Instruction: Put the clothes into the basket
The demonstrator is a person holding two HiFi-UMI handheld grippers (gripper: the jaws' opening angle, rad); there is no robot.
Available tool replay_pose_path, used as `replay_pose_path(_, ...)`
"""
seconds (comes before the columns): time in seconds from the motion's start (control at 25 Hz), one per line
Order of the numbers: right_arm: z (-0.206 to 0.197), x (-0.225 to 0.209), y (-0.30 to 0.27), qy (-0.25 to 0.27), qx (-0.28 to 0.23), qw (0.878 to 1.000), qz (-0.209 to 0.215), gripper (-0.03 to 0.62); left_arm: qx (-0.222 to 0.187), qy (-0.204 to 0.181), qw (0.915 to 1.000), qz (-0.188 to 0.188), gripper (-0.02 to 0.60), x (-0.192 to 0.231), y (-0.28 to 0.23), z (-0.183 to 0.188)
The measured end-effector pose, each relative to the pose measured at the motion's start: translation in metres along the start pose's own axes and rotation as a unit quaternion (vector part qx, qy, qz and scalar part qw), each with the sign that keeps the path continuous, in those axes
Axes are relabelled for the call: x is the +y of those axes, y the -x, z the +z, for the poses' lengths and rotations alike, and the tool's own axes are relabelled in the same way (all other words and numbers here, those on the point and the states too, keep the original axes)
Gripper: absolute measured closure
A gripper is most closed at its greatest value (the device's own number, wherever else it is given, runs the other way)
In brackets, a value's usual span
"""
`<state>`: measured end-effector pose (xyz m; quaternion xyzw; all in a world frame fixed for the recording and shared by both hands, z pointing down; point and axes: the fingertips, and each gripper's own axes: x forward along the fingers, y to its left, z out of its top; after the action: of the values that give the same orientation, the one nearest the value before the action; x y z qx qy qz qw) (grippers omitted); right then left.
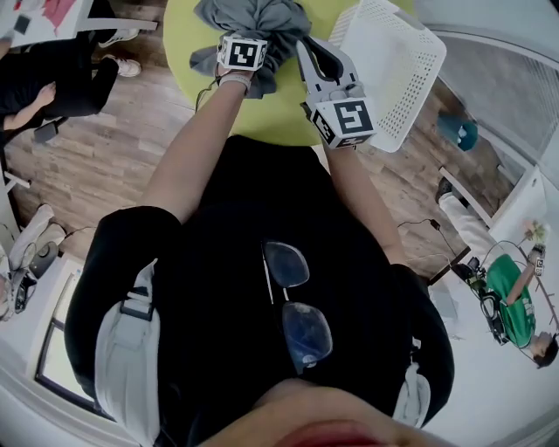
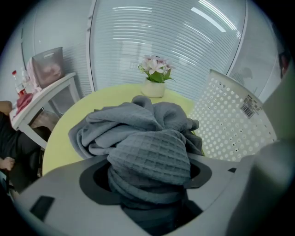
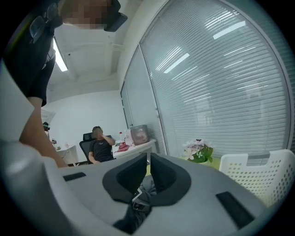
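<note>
Left gripper (image 2: 148, 179) jaws clamp the bunched grey clothes (image 2: 138, 124). Right gripper (image 3: 147, 174) jaws, nearly together, pinch a fold. Basket (image 2: 230, 120) tilts right of the jaws. Lift both together, clear its rim.

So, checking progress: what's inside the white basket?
Only bare mesh shows inside the white basket; the grey clothes lie outside it. The right claw hides its near corner.

The round yellow-green table (image 2: 57, 147) carries grey clothes (image 2: 138, 120), a tilted white basket (image 2: 230, 120) and a flower pot (image 2: 153, 87).
</note>
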<state>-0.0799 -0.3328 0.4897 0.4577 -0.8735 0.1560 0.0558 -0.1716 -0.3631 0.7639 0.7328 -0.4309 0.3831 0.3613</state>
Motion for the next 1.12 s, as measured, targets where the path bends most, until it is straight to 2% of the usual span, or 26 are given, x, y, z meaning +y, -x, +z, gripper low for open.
replay_pose_path(0.28, 0.007, 0.021, 0.022, 0.007, -0.017, 0.999, 0.033, 0.554, -0.042, -0.001, 0.9991, 0.006, 0.215, -0.017, 0.064, 0.014)
replay_pose_path(0.52, 0.02, 0.029, 0.047, 0.023, -0.038, 0.998, 0.039, 0.554, -0.084, -0.001, 0.9964, 0.012, 0.215, -0.039, 0.12, 0.03)
replay_pose_path(0.72, 0.031, 0.023, 0.072, 0.031, -0.058, 0.998, 0.025, 0.554, -0.113, -0.014, 0.9935, 0.013, 0.215, -0.065, 0.159, 0.048)
replay_pose_path(0.88, 0.037, 0.015, 0.095, 0.031, -0.072, 0.997, 0.007, 0.554, -0.13, -0.039, 0.9906, 0.015, 0.215, -0.089, 0.185, 0.062)
replay_pose_path(1.12, 0.049, 0.002, 0.121, 0.038, -0.087, 0.995, -0.018, 0.554, -0.169, -0.053, 0.9842, -0.008, 0.215, -0.129, 0.214, 0.093)
